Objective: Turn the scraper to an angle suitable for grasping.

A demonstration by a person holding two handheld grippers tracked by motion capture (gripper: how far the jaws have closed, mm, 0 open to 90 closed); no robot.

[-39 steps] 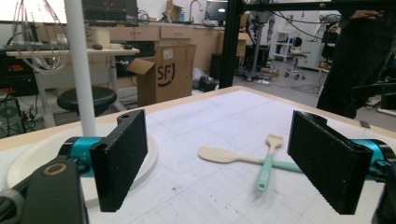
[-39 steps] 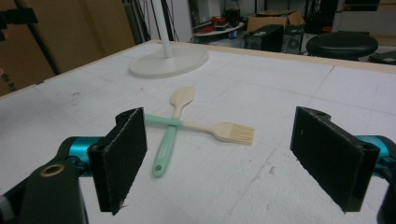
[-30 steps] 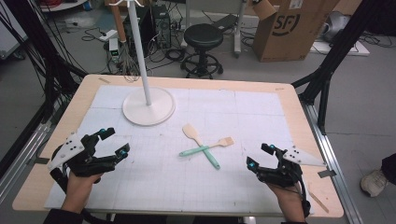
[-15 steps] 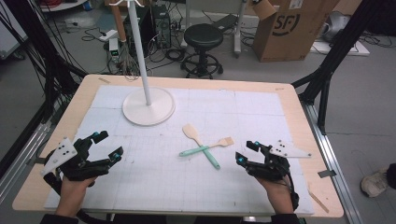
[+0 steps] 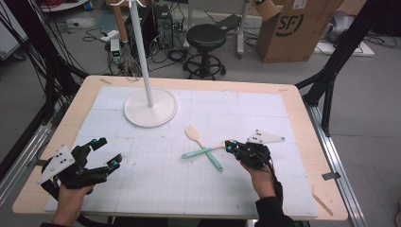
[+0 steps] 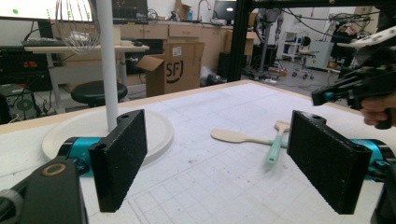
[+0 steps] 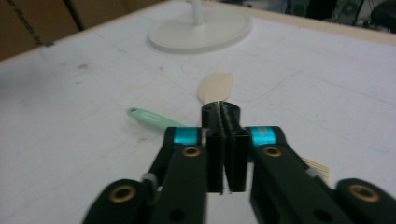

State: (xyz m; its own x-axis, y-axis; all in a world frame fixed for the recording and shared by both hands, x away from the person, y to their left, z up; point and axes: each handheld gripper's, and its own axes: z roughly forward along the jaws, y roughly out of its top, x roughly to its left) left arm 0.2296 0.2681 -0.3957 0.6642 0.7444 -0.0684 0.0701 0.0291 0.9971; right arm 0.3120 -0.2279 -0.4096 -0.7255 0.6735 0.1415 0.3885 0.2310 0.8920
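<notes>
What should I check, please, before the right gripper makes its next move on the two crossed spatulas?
1. Right gripper jaws ready to take a handle: not ok. They have just been closing and stand shut, with nothing between them.
2. Right gripper close to the work: ok. Its tips are at the wooden end of the short spatula.
3. Spatulas lying apart: not ok. The short one crosses the long spatula.
4. Which spatula lies on top: cannot tell.
5. Left gripper out of the way: ok. It is open and holds nothing, at the table's left.
6. White stand base clear of the spatulas: ok.
</notes>
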